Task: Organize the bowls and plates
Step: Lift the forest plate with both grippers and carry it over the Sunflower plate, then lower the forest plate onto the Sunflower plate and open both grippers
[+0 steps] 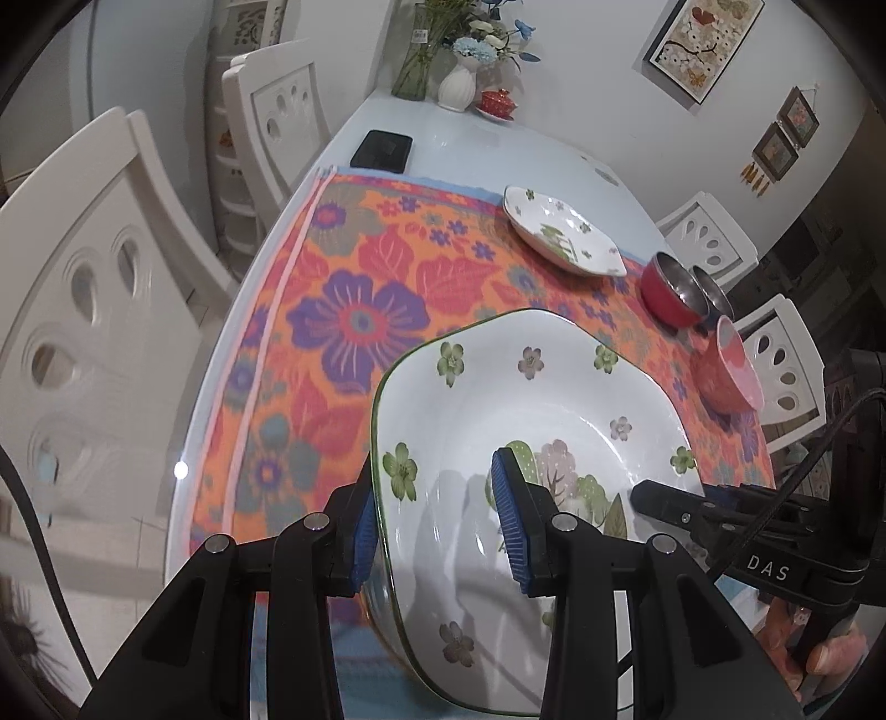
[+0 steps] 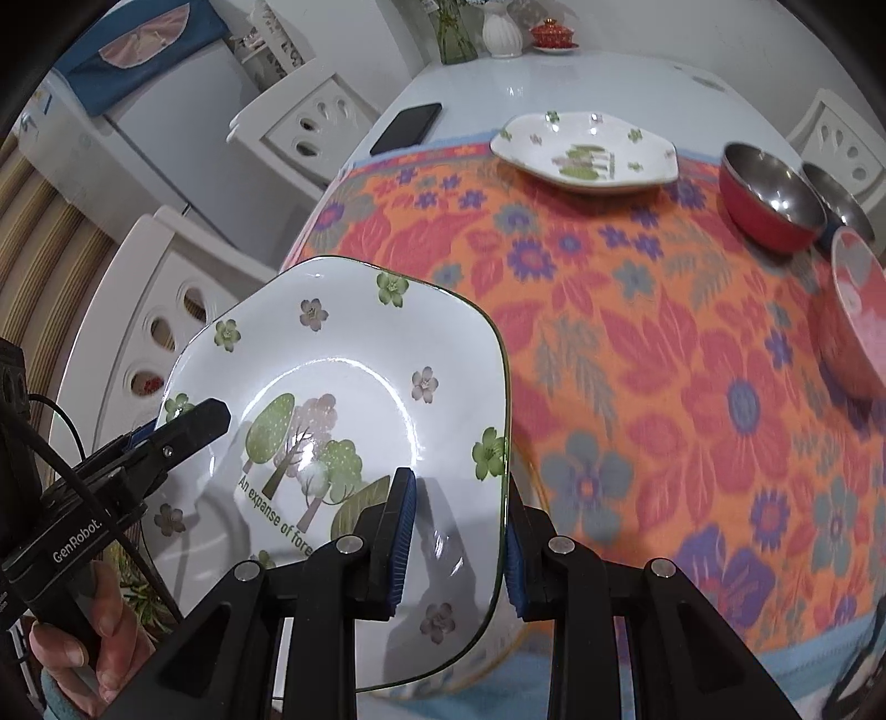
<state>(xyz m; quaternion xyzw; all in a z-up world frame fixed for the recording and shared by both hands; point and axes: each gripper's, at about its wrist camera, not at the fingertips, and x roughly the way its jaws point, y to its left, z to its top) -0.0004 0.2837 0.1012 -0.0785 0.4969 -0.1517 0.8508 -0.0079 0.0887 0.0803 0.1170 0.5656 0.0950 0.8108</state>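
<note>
Floral cloth [image 2: 637, 343] over a pale table [image 2: 554, 72], white chairs round it, and both tongs on one plate.

Left tongs [image 1: 437, 526] pinch the near plate [image 1: 526, 399] across its left rim, one blue pad [image 1: 509, 520] on top inside the dish, the other under the edge. Right tongs [image 2: 457, 545] clamp the same plate's [image 2: 343, 354] right rim the same way, pad above, pad below; it sits tilted between the two, over the table's near edge. Far ahead of the tongs lies a second flowered plate [image 2: 587, 147]. Ahead and right of them, a red bowl [image 2: 772, 194] stands touching a steel bowl [image 2: 839, 194], with a pink bowl [image 2: 855, 315] just nearer. Beyond, a black phone [image 2: 407, 127], vases [image 2: 501, 30] and a red lidded cup [image 2: 554, 33].
</note>
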